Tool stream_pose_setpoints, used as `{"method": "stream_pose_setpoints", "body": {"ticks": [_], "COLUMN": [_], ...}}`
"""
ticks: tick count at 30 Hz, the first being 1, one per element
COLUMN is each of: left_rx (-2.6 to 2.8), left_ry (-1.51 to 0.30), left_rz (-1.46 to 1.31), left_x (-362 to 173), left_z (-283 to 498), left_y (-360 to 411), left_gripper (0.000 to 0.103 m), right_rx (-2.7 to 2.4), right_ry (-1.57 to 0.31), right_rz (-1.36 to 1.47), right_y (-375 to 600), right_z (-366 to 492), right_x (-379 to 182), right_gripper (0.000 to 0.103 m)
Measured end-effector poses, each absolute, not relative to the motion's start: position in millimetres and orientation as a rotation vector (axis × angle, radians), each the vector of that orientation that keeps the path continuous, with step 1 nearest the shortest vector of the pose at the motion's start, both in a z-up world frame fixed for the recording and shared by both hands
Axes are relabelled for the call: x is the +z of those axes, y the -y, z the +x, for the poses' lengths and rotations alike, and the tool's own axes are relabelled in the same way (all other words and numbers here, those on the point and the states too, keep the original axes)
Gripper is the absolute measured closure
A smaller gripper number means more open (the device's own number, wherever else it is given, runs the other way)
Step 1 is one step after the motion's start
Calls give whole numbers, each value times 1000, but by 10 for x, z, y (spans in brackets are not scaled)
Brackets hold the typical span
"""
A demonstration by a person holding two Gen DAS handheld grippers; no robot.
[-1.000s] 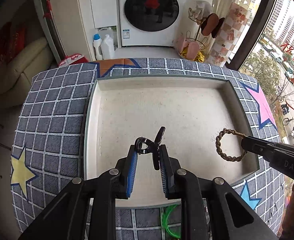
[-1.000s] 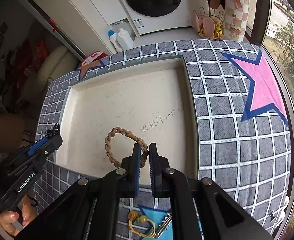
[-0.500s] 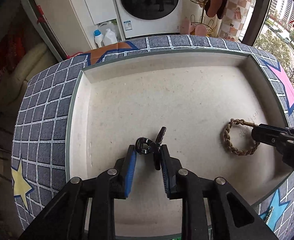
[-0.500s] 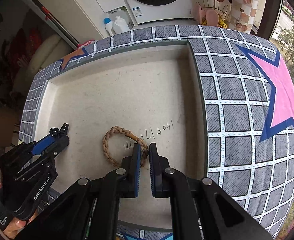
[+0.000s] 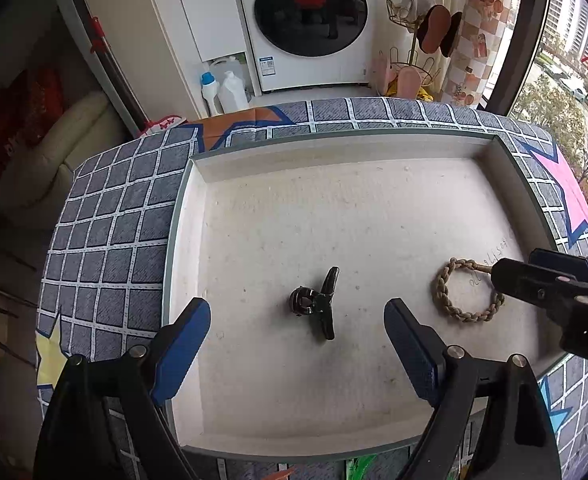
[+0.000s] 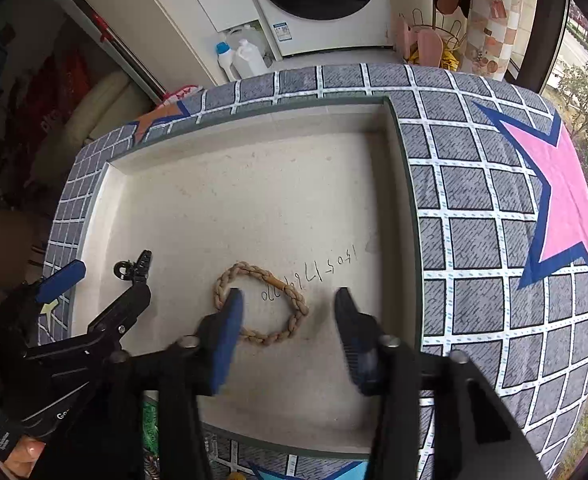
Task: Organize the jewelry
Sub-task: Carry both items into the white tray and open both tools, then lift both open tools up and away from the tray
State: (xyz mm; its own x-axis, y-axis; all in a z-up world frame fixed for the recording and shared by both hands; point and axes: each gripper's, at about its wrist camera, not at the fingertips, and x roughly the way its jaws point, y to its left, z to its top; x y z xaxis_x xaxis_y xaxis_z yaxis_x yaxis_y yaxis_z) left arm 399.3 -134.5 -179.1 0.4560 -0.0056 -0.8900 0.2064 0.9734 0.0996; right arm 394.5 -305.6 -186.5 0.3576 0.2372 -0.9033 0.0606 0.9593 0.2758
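Note:
A black hair clip (image 5: pixel 317 304) lies on the floor of the pale tray (image 5: pixel 333 140). It sits between the blue pads of my left gripper (image 5: pixel 295 314), whose jaws are opening wide and touch nothing. To its right lies a braided tan bracelet (image 5: pixel 441 298), with my right gripper (image 5: pixel 513 266) at its far side. In the right wrist view the bracelet (image 6: pixel 254 269) rests flat on the tray (image 6: pixel 254 116) below my right gripper (image 6: pixel 289 298). Those jaws are opening and the pads are off the rope. My left gripper (image 6: pixel 110 280) and the clip (image 6: pixel 134 270) show at the left.
The tray sits on a grey checked cloth (image 6: pixel 473 200) with a pink star (image 6: pixel 557 208). Handwriting (image 6: pixel 309 276) marks the tray floor. Behind stand a washing machine (image 5: pixel 309 20), detergent bottles (image 5: pixel 226 88) and a slipper rack (image 5: pixel 421 52). A person's hand (image 6: pixel 26 450) holds the left tool.
Both grippers went from shut to open. The clip left the left jaws and the bracelet left the right jaws; both now lie on the tray floor.

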Motion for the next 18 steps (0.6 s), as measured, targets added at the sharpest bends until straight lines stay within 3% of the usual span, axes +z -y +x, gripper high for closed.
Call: {"method": "stream_pose_setpoints", "body": {"ticks": [4, 6, 18], "left_rx": [-131, -133, -156], "left_ry": [-1052, -1030, -1029], "left_rz": [211, 211, 188], "left_x": [-1640, -1560, -1289], "left_z": [3900, 3835, 3251], "left_y": [1319, 1287, 887], "left_gripper": [0, 0, 0], "right_rx": [100, 98, 62], "right_ry": [-1163, -1134, -1059], "right_rz": [305, 316, 362], "right_y": [3059, 3059, 3043], "right_z": [3904, 3866, 3409], "right_x": [-1682, -1579, -1204], "right_gripper": [36, 23, 17]}}
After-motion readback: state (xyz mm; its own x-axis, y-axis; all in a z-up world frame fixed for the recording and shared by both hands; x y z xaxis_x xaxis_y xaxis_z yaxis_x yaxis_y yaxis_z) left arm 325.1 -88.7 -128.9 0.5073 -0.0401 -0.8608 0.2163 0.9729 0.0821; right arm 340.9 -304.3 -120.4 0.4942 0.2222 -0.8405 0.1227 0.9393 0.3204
